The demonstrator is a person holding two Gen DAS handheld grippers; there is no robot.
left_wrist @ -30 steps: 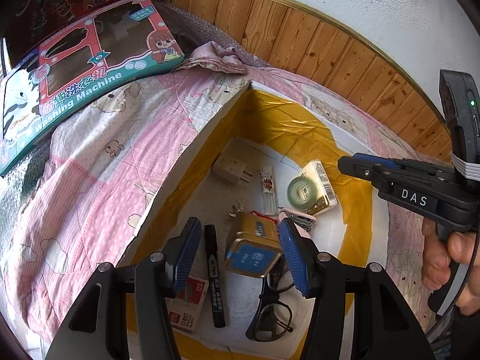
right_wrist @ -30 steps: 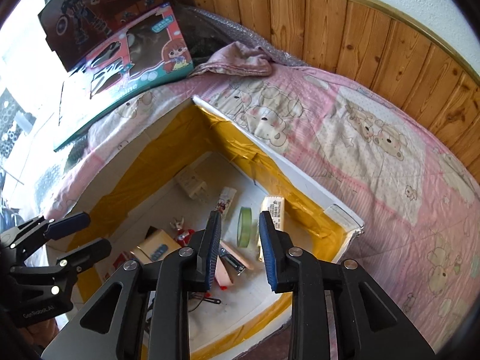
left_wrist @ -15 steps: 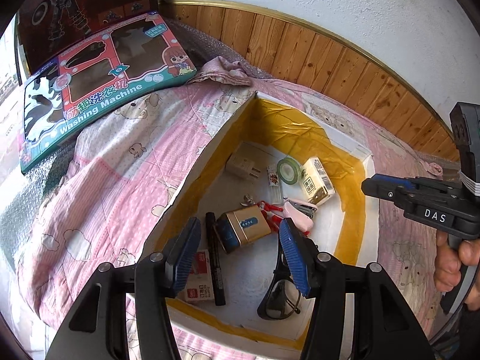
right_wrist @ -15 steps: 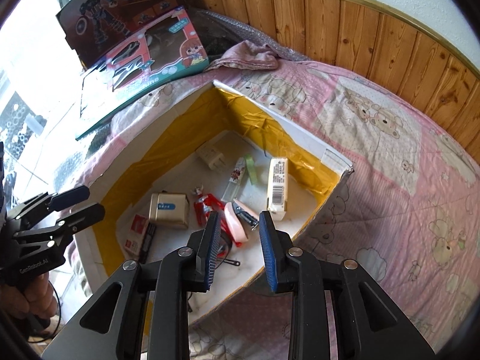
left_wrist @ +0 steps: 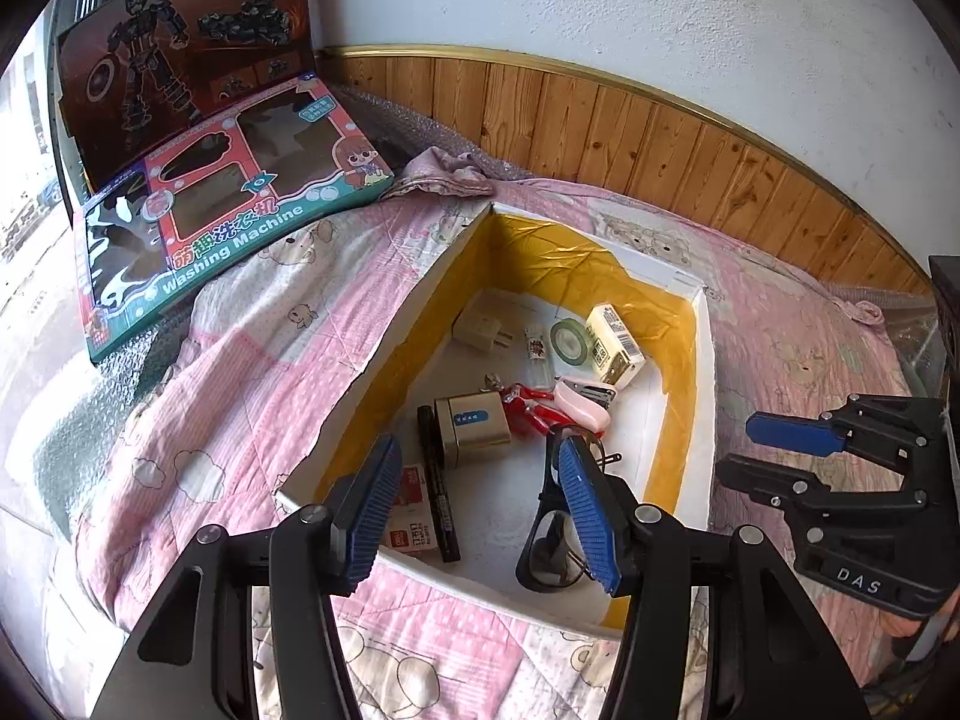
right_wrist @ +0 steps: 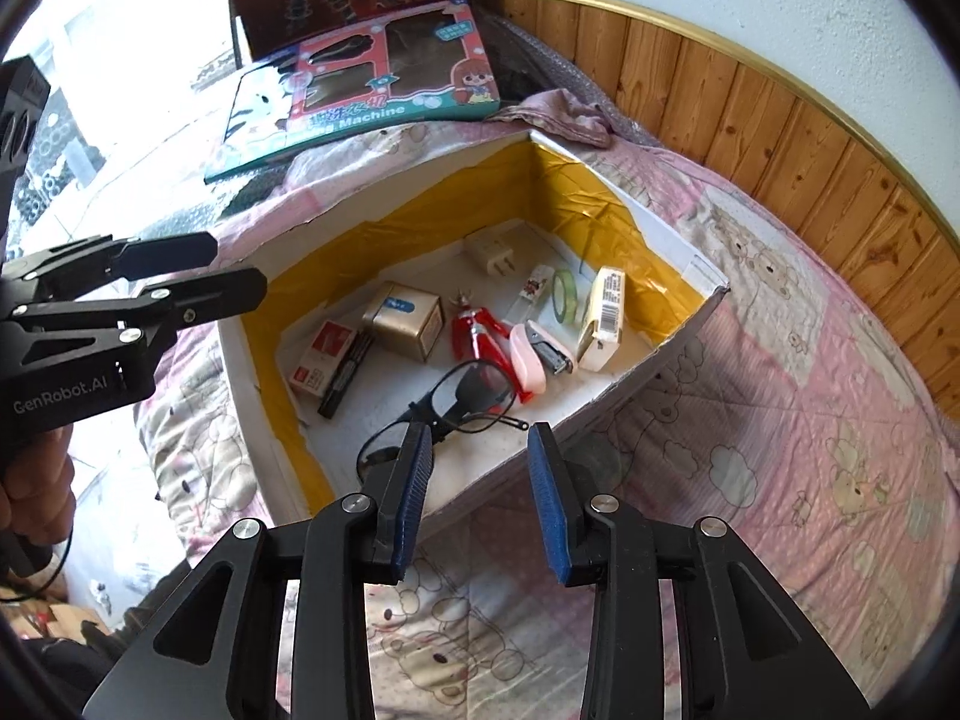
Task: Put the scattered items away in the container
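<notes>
Hovered over the near end of the white foam box lined with yellow tape (left_wrist: 711, 396), which lay on the pink cartoon-print quilt (left_wrist: 270, 348). Held the left gripper (left_wrist: 480, 450) with its blue pads spread wide and nothing between them. Held the right gripper (right_wrist: 480, 438) just as empty, fingers parted, above the box's torn near wall.

Found every loose item already inside:
- black-framed glasses (left_wrist: 552, 546) nearest the grippers
- black marker pen (left_wrist: 437, 492) beside a red-and-white staples carton (left_wrist: 411, 516)
- gold rectangular tin (left_wrist: 474, 429)
- red toy figure (left_wrist: 531, 411), touching a pink stapler (left_wrist: 579, 408)
- further back, a green tape roll (left_wrist: 570, 341), a white barcode-printed carton (left_wrist: 615, 348), a small printed lighter (left_wrist: 536, 348) and a white plug adapter (left_wrist: 480, 330)

Saw nothing stray on the quilt around the box in either view.

Judged the tidying essentially finished, with only a last check and a clean retreat left. Best handled by sweeping both cameras across the quilt's folds, since a small thing might have hidden there. Called for rising straight up rather than dragging backward, to keep from clipping the thin, ragged near wall. Needed care near the glasses too, as the thin wire lying by them sat close under the right fingers. Wise also to keep both sets of fingers apart, so nothing got pinched by accident.
</notes>
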